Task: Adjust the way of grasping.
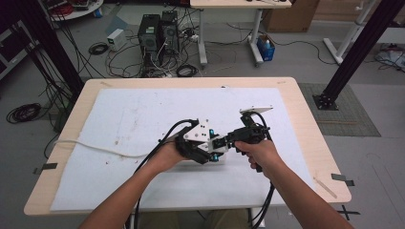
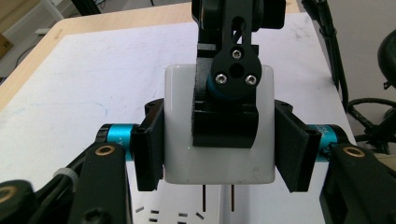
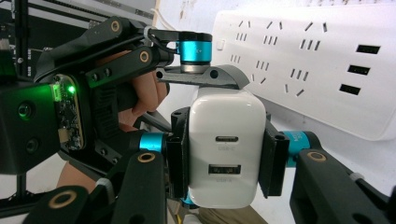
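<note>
White charger: a glossy plastic USB charger block (image 3: 226, 149) is sitting at lower centre of the right gripper view, its two ports facing the camera.
Left tongs: the left tongs (image 2: 219, 147) are clamping the charger's two side faces, with its two prongs (image 2: 218, 196) pointing down.
Right tongs: the right tongs (image 3: 224, 161) are gripping the same block on its other pair of sides; no gap is showing at the pads.
Power strip: a white power strip (image 3: 327, 60) is lying on the white sheet (image 1: 143, 114) of the worktop (image 1: 305, 119), directly below the prongs.
Key relation: the prongs are hanging just above the strip's slots (image 2: 175, 215), not yet touching, so the coming move is looking like a straight push down.
Nearer hand: both are equally close.
</note>
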Action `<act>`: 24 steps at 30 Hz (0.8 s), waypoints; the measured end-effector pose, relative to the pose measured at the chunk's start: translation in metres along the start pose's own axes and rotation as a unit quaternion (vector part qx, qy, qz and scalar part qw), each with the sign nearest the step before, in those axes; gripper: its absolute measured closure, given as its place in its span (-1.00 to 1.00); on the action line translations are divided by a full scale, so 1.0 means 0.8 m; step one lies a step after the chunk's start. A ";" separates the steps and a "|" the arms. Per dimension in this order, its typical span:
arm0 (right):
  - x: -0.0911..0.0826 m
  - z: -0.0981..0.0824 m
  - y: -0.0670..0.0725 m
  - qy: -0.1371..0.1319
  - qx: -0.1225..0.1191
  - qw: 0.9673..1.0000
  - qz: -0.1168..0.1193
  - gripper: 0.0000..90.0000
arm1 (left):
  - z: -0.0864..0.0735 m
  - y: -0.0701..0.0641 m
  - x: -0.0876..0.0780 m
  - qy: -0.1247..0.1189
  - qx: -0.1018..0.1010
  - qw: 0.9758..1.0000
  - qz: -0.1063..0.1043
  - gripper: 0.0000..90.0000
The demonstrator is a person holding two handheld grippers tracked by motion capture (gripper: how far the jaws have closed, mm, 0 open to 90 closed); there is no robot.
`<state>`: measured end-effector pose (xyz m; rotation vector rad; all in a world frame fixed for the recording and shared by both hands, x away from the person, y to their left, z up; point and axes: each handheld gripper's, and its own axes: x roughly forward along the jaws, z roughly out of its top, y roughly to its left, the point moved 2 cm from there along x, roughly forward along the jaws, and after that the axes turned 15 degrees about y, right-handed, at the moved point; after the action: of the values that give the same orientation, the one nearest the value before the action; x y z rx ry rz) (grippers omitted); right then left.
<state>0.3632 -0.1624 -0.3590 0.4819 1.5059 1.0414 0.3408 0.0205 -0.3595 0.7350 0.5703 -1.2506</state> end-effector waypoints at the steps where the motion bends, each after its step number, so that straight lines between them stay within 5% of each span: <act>1: 0.000 0.000 0.000 0.000 0.001 1.000 0.000 0.38 | 0.000 0.000 0.001 0.000 0.000 1.000 0.001 -0.05; 3: -0.001 0.000 0.000 -0.003 -0.008 1.000 -0.003 0.38 | 0.001 0.000 0.000 -0.003 -0.011 1.000 -0.003 -0.07; 7: -0.004 -0.001 -0.002 -0.015 -0.027 0.999 -0.021 0.39 | -0.002 0.004 -0.002 0.019 -0.051 0.998 -0.020 -0.57; 11: -0.010 -0.002 -0.004 -0.017 -0.049 0.998 -0.042 0.38 | -0.013 0.007 -0.007 0.052 -0.068 0.996 -0.032 -0.58; 14: -0.013 -0.004 -0.003 -0.007 -0.074 0.995 -0.073 0.38 | -0.025 0.010 -0.016 0.084 -0.091 0.991 -0.047 -0.58; 18: -0.024 -0.006 0.002 -0.010 -0.106 0.988 -0.115 0.38 | -0.044 0.015 -0.029 0.126 -0.115 0.983 -0.064 -0.58; 24: -0.047 -0.011 0.012 0.004 -0.152 0.970 -0.192 0.38 | -0.060 0.018 -0.054 0.170 -0.107 0.975 -0.092 -0.58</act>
<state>0.3614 -0.1897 -0.3302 -0.0328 1.3468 0.9417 0.3455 0.0865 -0.3563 0.7302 1.0585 -1.2143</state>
